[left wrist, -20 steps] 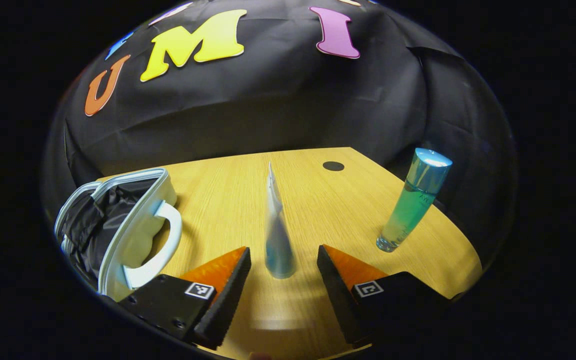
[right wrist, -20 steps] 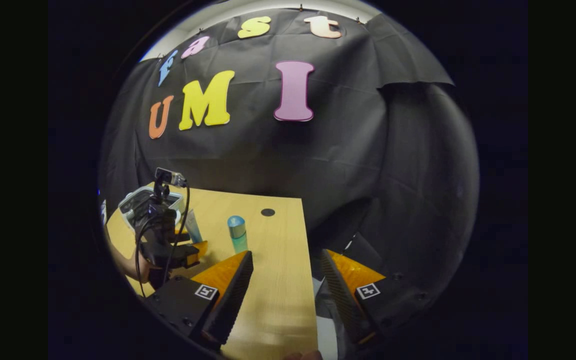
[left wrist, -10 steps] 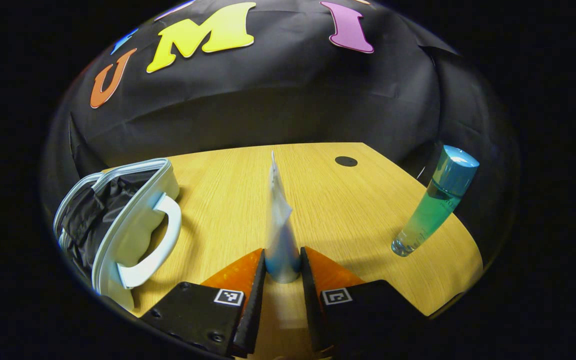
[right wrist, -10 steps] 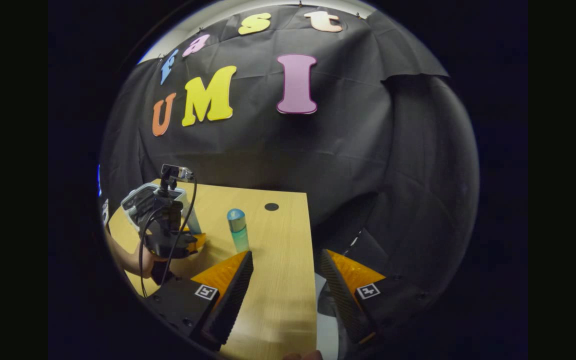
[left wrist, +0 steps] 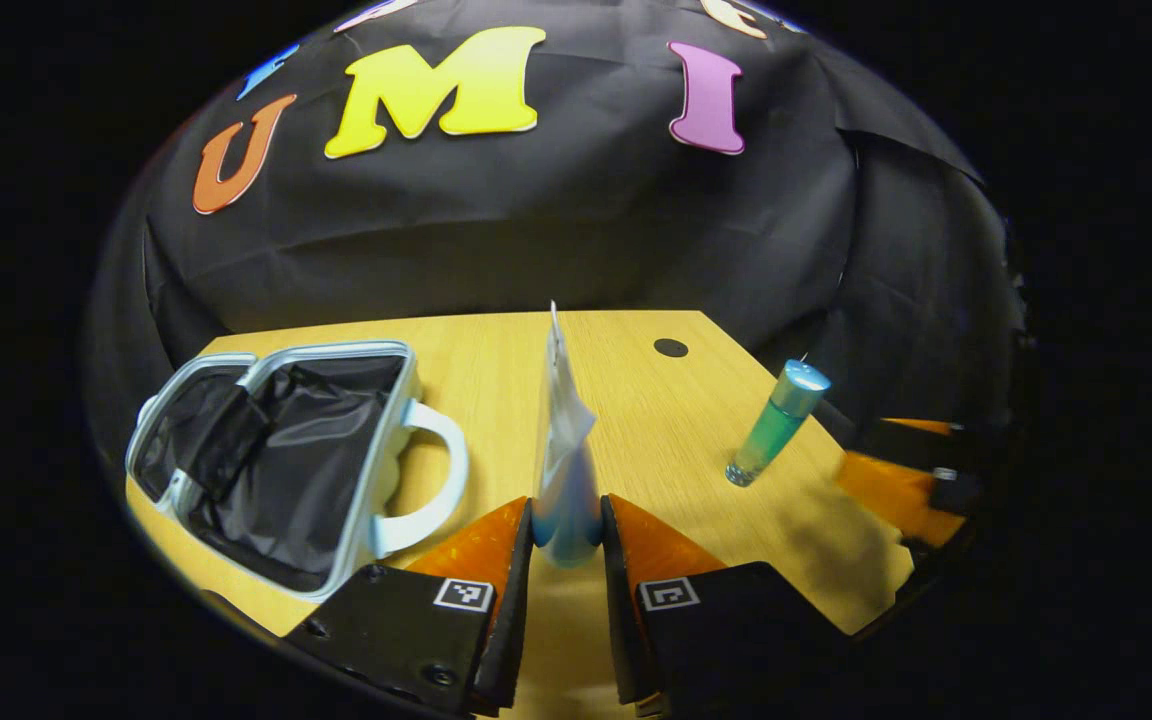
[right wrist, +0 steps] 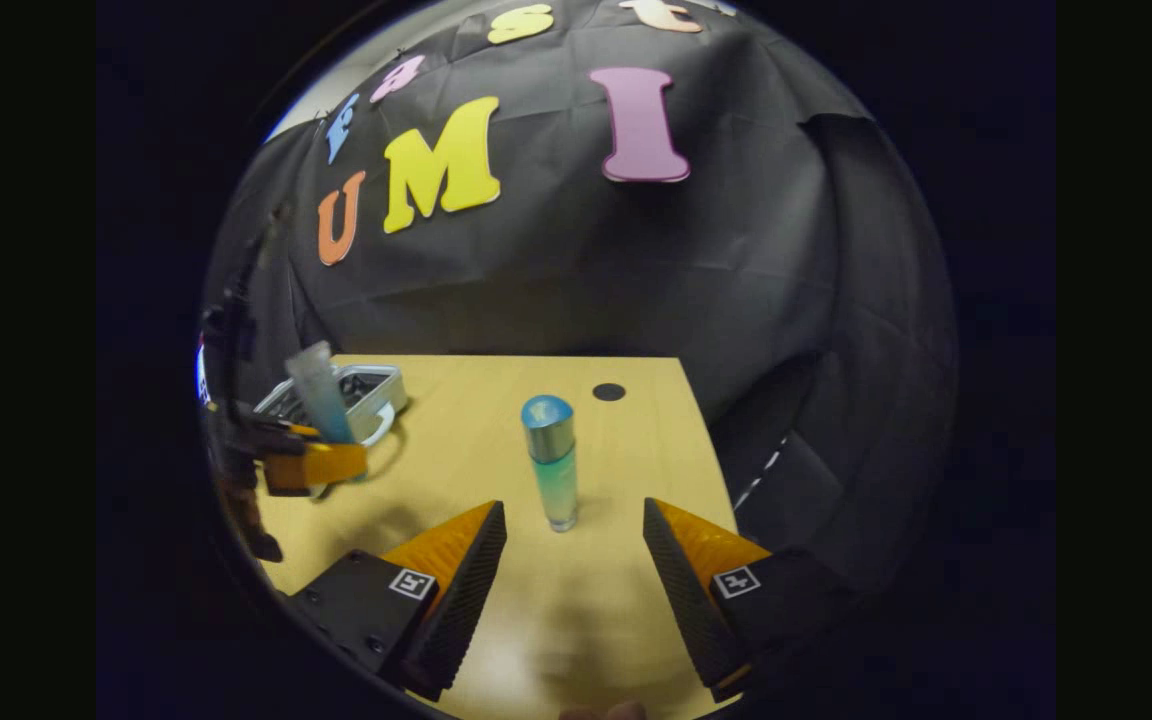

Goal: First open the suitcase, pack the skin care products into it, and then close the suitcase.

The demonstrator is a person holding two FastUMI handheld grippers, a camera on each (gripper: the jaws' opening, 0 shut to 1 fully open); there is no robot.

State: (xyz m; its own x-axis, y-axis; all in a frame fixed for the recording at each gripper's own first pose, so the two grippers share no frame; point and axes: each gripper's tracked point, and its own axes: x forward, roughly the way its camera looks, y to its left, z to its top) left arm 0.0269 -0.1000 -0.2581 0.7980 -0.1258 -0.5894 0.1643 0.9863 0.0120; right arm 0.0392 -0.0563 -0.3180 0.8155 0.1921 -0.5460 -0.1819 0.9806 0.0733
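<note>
My left gripper [left wrist: 568,525] is shut on the base of a pale blue squeeze tube [left wrist: 562,450], held upright above the table. The same tube [right wrist: 321,395] and left gripper [right wrist: 311,465] appear at the left of the right gripper view. A small white suitcase [left wrist: 376,440] lies open at the left, its black lining and a loop handle [left wrist: 431,480] showing; the suitcase [right wrist: 361,395] is also at the far left in the right gripper view. A blue-green bottle [right wrist: 551,460] with a blue cap stands upright just ahead of my open right gripper [right wrist: 574,545]; the same bottle [left wrist: 774,425] is right of the tube.
The wooden table [left wrist: 656,420] has a round black grommet [left wrist: 671,347] near its back edge. The right gripper [left wrist: 911,475] sits at the table's right edge in the left gripper view. Black cloth walls close the back and right.
My left gripper closed on the tube and lifted it off the table, toward the suitcase. My right gripper swung left to face the bottle, staying open.
</note>
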